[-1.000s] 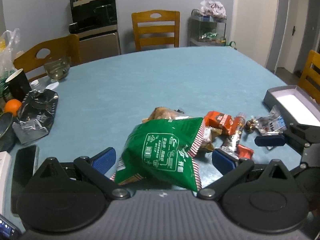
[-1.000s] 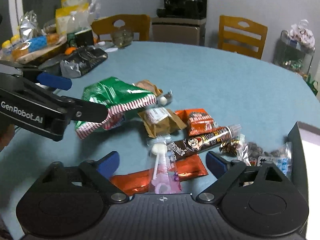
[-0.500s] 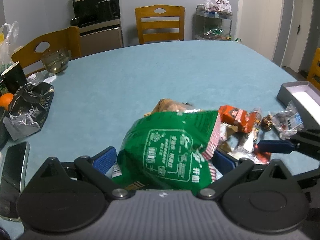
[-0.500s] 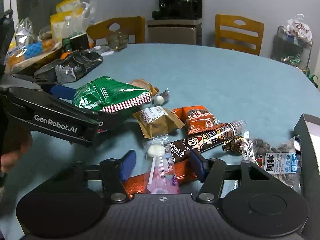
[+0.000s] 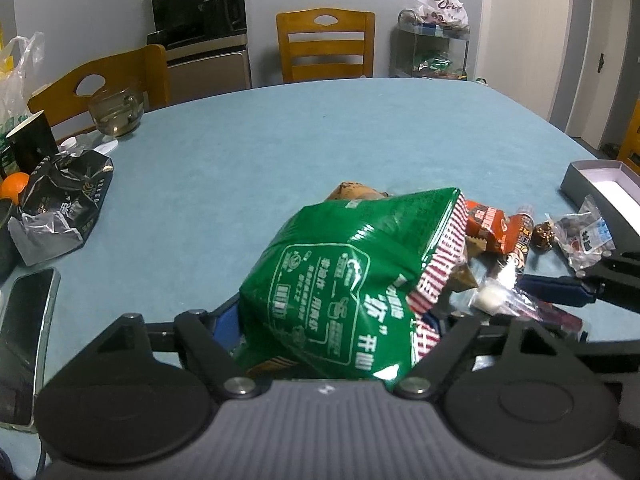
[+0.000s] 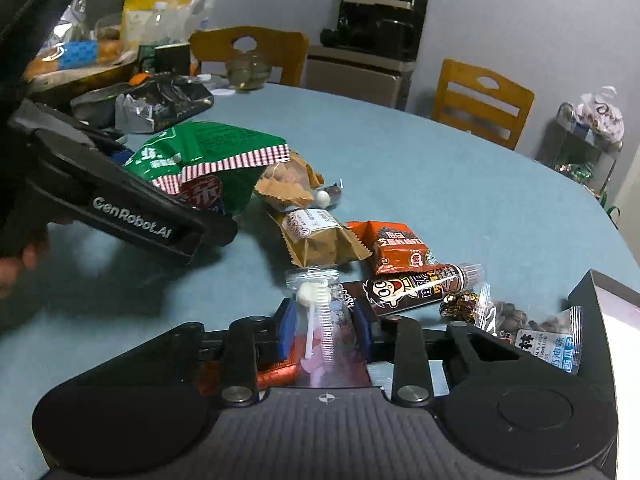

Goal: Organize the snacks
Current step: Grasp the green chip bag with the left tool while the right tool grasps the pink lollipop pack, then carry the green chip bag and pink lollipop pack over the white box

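My left gripper [image 5: 332, 328] is shut on a green snack bag [image 5: 352, 276] and holds it lifted above the blue table; the bag also shows in the right wrist view [image 6: 208, 152]. My right gripper [image 6: 322, 330] is shut on a clear-wrapped lollipop [image 6: 316, 312], also seen in the left wrist view [image 5: 496, 298]. On the table lie a brown packet [image 6: 316, 236], an orange packet [image 6: 400, 248], a dark candy tube [image 6: 420, 286] and a clear bag of seeds [image 6: 532, 332].
An open grey box [image 5: 600, 184] sits at the right table edge. A black foil bag [image 5: 60, 208], a phone [image 5: 24, 340], an orange [image 5: 14, 186], a cup and a glass bowl [image 5: 116, 114] crowd the left side. Wooden chairs [image 5: 326, 46] stand behind the table.
My left gripper has closed on the green bag and raised it. My right gripper has closed from open onto the lollipop.
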Tool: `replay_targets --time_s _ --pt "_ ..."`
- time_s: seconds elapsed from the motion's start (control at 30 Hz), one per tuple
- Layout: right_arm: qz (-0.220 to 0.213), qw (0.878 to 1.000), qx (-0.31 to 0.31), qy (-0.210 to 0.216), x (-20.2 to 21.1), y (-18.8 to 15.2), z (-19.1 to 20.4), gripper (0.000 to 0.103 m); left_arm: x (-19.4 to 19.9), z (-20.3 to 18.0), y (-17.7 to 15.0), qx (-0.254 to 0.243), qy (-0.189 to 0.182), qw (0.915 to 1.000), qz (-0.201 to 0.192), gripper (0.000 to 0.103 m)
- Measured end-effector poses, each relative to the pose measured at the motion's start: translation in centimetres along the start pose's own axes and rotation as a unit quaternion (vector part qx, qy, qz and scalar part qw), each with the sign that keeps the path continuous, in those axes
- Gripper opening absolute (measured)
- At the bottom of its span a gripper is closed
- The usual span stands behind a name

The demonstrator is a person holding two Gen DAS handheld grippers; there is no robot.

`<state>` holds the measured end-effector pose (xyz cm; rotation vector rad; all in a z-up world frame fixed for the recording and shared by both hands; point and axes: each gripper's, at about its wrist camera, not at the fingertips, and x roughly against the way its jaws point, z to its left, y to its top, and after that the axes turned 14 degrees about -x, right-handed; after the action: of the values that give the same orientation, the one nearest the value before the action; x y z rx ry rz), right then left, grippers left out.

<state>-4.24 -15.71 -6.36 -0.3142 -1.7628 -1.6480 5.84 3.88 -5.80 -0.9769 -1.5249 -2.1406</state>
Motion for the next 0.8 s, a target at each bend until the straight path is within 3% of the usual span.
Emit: replay_targets --time_s 0.23,0.8 --pt "-0.008 0.999 -0.020 0.027 0.4 0.0 -0.5 0.018 1.5 -0.2 -0.2 -0.001 0.004 0.9999 -0.014 0.074" --pt "-0.071 0.994 -0.058 0.057 6.2 1.1 -2.9 0.017 7.6 -2.5 1.0 -0.026 0.030 0.9969 -0.067 0.072"
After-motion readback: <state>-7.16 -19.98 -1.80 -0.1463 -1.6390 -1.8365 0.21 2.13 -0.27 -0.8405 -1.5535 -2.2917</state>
